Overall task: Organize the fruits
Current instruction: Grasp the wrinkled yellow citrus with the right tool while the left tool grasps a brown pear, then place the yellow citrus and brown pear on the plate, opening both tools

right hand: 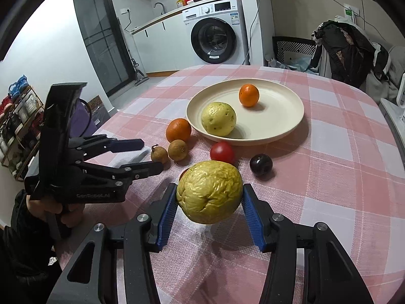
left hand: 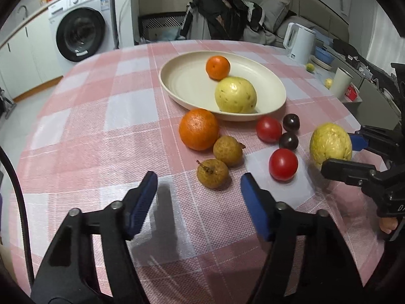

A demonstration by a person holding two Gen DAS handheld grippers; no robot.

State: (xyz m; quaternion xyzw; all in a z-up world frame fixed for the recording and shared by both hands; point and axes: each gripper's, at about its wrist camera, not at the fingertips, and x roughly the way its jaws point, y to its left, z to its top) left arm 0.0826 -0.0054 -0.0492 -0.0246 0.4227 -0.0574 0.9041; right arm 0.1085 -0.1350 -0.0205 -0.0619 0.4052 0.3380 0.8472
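Wrinkled yellow round fruit (right hand: 209,192) pinched in right gripper (right hand: 209,207), just above pink checked surface (right hand: 341,167). Cream oval plate (right hand: 283,116) holds 1 small orange (right hand: 249,95), 1 smooth yellow fruit (right hand: 218,119). Left gripper (left hand: 198,197) spread, empty.

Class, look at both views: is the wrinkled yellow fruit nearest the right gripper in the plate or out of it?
Out. The wrinkled yellow fruit sits between the right gripper fingers, short of the cream oval plate.
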